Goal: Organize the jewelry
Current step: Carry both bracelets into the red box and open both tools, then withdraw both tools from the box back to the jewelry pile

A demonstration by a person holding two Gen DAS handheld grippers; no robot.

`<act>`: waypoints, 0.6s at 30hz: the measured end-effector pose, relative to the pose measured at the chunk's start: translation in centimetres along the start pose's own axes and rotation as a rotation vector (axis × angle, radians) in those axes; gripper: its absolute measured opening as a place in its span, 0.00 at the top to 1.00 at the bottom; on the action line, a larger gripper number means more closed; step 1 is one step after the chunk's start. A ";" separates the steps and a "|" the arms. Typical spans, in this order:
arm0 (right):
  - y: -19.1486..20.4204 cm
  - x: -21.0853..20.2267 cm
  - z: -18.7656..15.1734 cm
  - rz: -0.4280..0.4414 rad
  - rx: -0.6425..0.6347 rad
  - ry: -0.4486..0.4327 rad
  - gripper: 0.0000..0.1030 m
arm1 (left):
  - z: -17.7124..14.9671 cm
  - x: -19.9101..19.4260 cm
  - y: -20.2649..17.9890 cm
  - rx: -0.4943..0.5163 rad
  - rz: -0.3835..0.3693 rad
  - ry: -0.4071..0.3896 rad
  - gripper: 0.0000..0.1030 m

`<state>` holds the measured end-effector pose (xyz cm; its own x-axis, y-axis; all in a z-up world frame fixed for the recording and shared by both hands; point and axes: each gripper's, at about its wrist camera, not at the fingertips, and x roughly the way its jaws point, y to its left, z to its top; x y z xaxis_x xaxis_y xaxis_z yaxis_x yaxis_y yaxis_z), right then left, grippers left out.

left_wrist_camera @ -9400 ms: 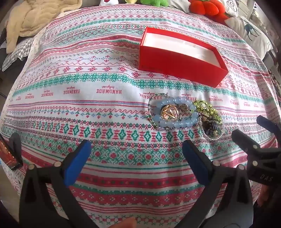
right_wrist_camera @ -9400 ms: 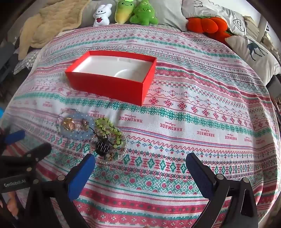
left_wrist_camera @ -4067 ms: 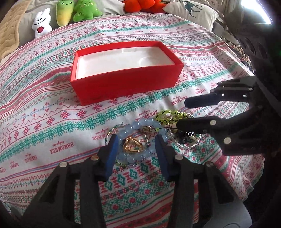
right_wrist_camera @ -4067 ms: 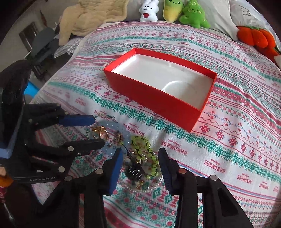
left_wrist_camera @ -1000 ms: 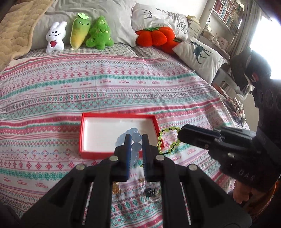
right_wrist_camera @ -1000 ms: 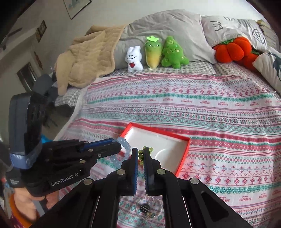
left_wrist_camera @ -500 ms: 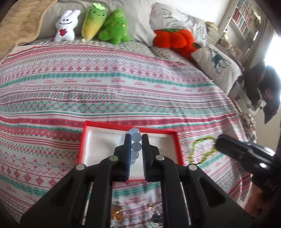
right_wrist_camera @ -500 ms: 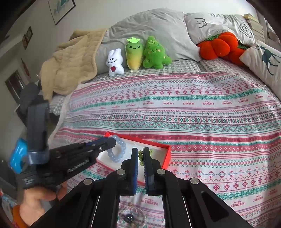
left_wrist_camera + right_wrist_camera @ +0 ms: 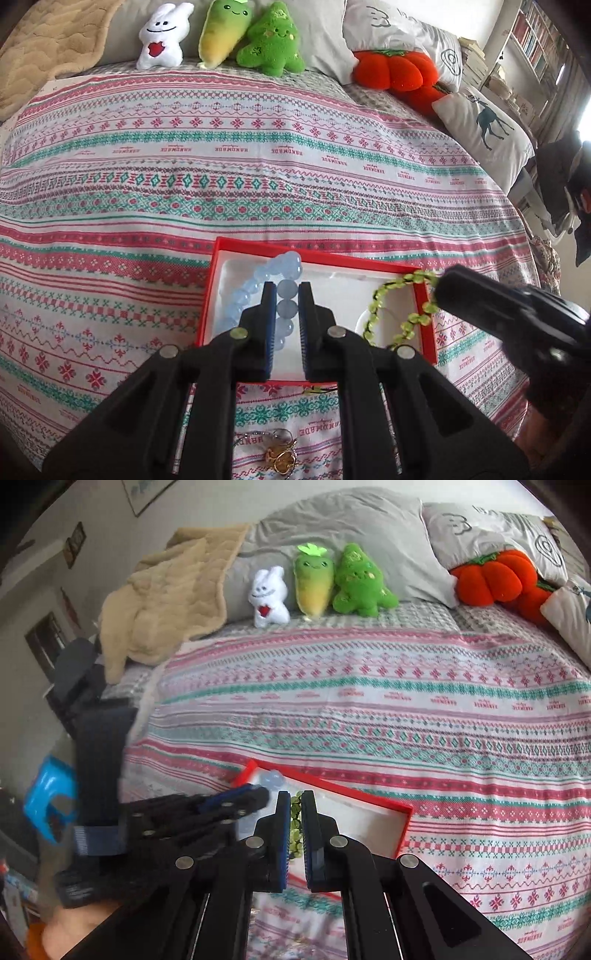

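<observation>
Pale blue beads (image 9: 284,291) sit clamped in your left gripper (image 9: 284,295), hanging over the red box (image 9: 424,314); lower before releasing so they settle inside. From the right wrist, your right gripper (image 9: 294,812) pinches the green bracelet (image 9: 294,825) above that box (image 9: 404,827); drop it beside the blue one.

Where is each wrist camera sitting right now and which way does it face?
Left wrist: behind the left gripper, looking down over the red box; its fingers pinch the blue bead bracelet; the right gripper enters from the right.
Right wrist: behind the right gripper, facing the pillows; it grips the green bead bracelet; the left gripper and a hand show on the left.
Shared: box, both bracelets, plush toys.
</observation>
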<state>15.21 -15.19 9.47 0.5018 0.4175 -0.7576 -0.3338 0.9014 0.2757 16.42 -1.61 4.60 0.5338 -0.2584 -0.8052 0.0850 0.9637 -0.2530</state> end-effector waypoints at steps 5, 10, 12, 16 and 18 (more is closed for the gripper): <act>-2.8 2.0 -0.6 -0.079 0.042 0.050 0.94 | -0.3 0.7 -0.5 0.025 0.005 0.026 0.87; -3.9 1.8 -0.5 -0.121 0.044 0.036 0.93 | -0.5 0.8 -1.1 0.047 0.013 0.031 0.87; -4.0 1.5 -0.5 -0.115 0.055 0.039 0.89 | -0.5 0.4 -1.3 0.055 0.021 0.035 0.80; -3.3 0.5 -0.5 -0.122 0.031 0.057 0.85 | -0.8 -0.9 -1.9 0.088 0.036 0.023 0.51; -2.9 -0.1 -0.7 -0.130 0.012 0.064 0.85 | -1.0 -1.8 -2.1 0.096 0.036 0.018 0.42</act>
<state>15.55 -17.97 8.29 0.4886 0.2892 -0.8232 -0.2595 0.9489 0.1794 14.45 -3.22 5.99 0.5231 -0.2238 -0.8224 0.1465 0.9742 -0.1719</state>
